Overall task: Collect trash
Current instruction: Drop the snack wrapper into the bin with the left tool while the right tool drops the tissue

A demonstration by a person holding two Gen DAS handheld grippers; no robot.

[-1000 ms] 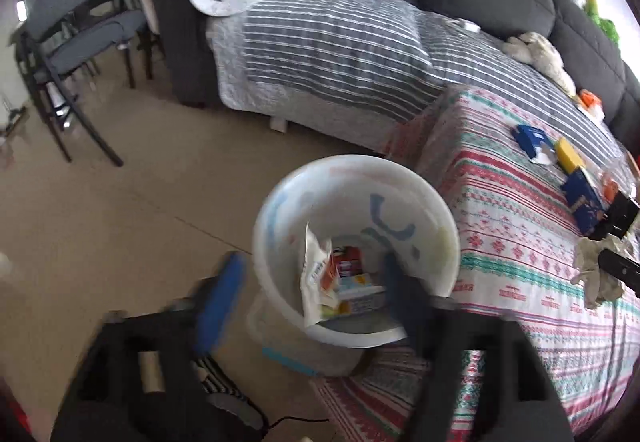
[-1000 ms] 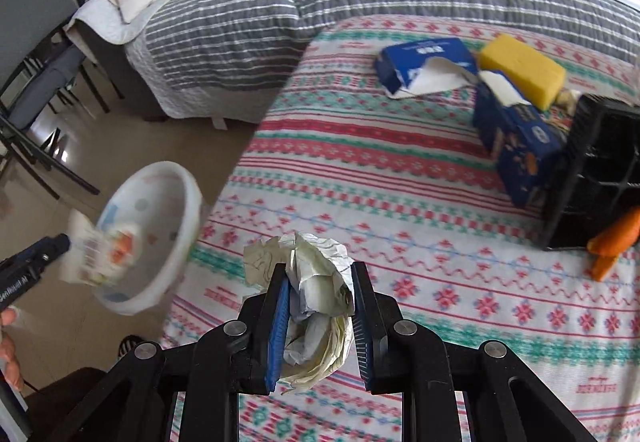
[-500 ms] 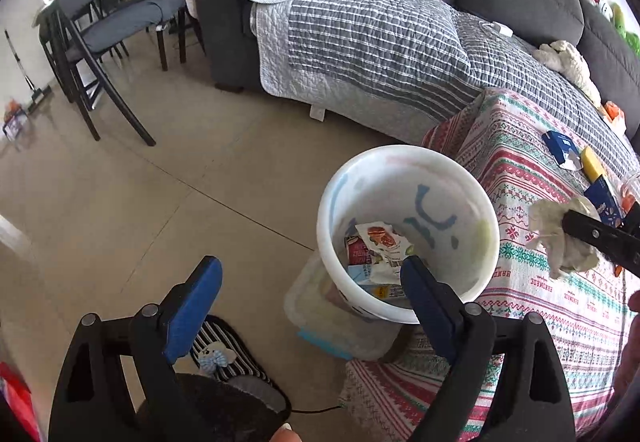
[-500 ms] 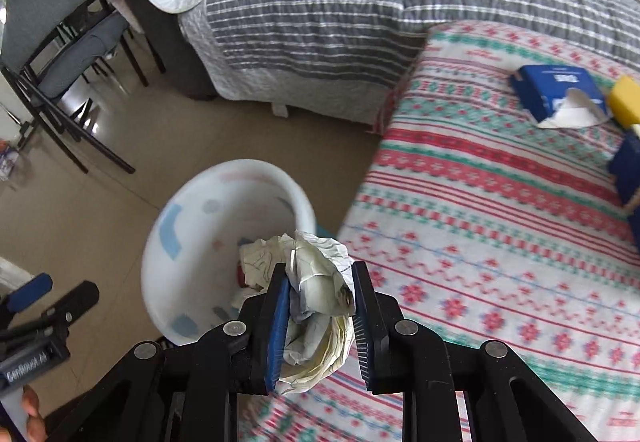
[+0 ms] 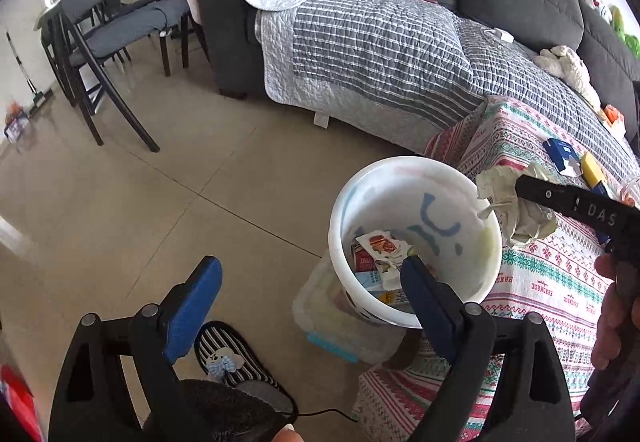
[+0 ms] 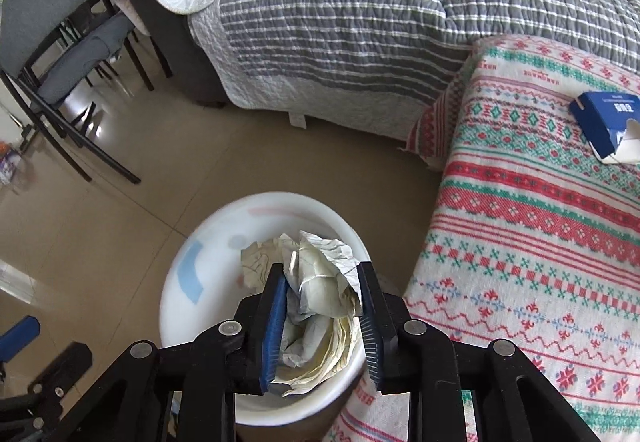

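A white bucket (image 5: 404, 198) stands on the floor at the corner of the patterned table, with several wrappers (image 5: 380, 246) in its bottom. My right gripper (image 6: 320, 276) hangs just over the bucket (image 6: 208, 246). A wad of crumpled paper (image 6: 320, 282) sits between its blue pads and still touches both, while the jaws are opening. From the left wrist view that paper (image 5: 516, 210) is at the bucket's right rim. My left gripper (image 5: 310, 262) is wide open with nothing in it, and its right finger overlaps the bucket's near rim.
The table's patterned cloth (image 6: 540, 242) carries a torn blue box (image 6: 600, 122) and a yellow sponge (image 5: 592, 172). A clear plastic box (image 5: 328, 318) lies by the bucket's base, a striped slipper (image 5: 232, 354) nearby. A quilted sofa (image 5: 380, 42) and chairs (image 5: 120, 26) stand behind.
My right gripper carried the paper wad left from over the table to above the bucket, and its jaws have widened slightly. The left gripper shifted and now frames the bucket's near side.
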